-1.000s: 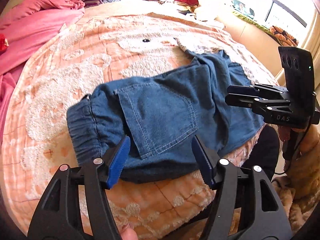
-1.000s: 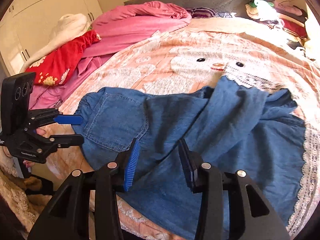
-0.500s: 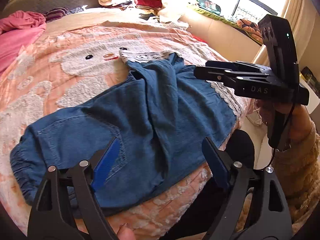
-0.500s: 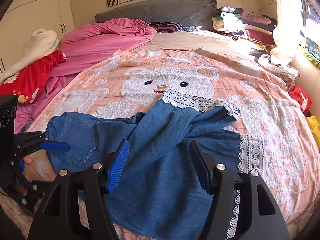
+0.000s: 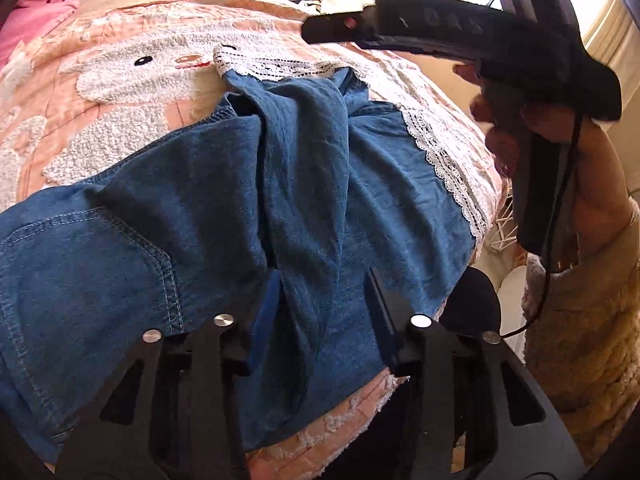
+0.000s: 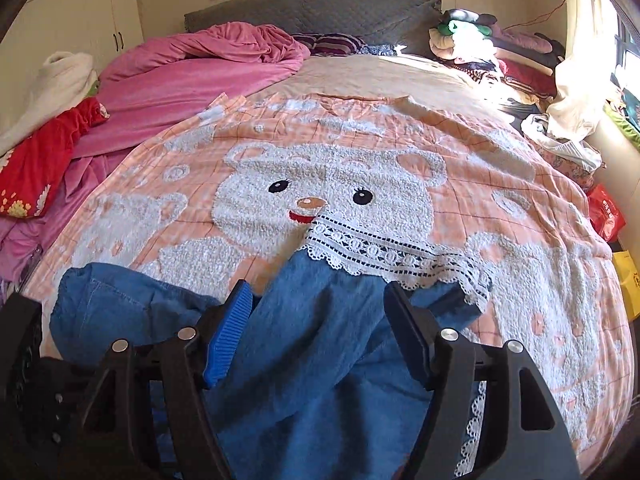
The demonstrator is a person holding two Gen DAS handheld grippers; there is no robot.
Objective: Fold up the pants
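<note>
**A:** What is changing on your side right now?

**B:** I am sliding both hands along the pants (image 5: 208,216), away from the waistband end and toward the legs. A second ago my left claw (image 5: 324,304) was hanging wide over the back pocket (image 5: 80,272); now that pocket is sitting off at nine o'clock in my left view, and the claw is closing down around a raised ridge of denim where one leg is lying over the other. The cloth is between the blue pads, but I cannot tell whether they are pinching it yet.

**A:** And the right one?

**B:** My right claw (image 6: 320,332) is opening, standing fairly wide with nothing gripped. It is hovering over the upper leg, whose lace cuff (image 6: 384,252) is lying at twelve o'clock from it, right under the bear's mouth on the blanket (image 6: 520,184). Earlier that claw was lower, over the seat of the pants.

**A:** Where are the pants overall?

**B:** They are lying on the blanket at the near edge of the bed, waistband at my nine o'clock, legs twisted and crossing toward one o'clock.

**A:** What does that mean for the fold?

**B:** I am judging that no fold is made yet; I am setting up a grip on the crossed leg to straighten it first.
</note>
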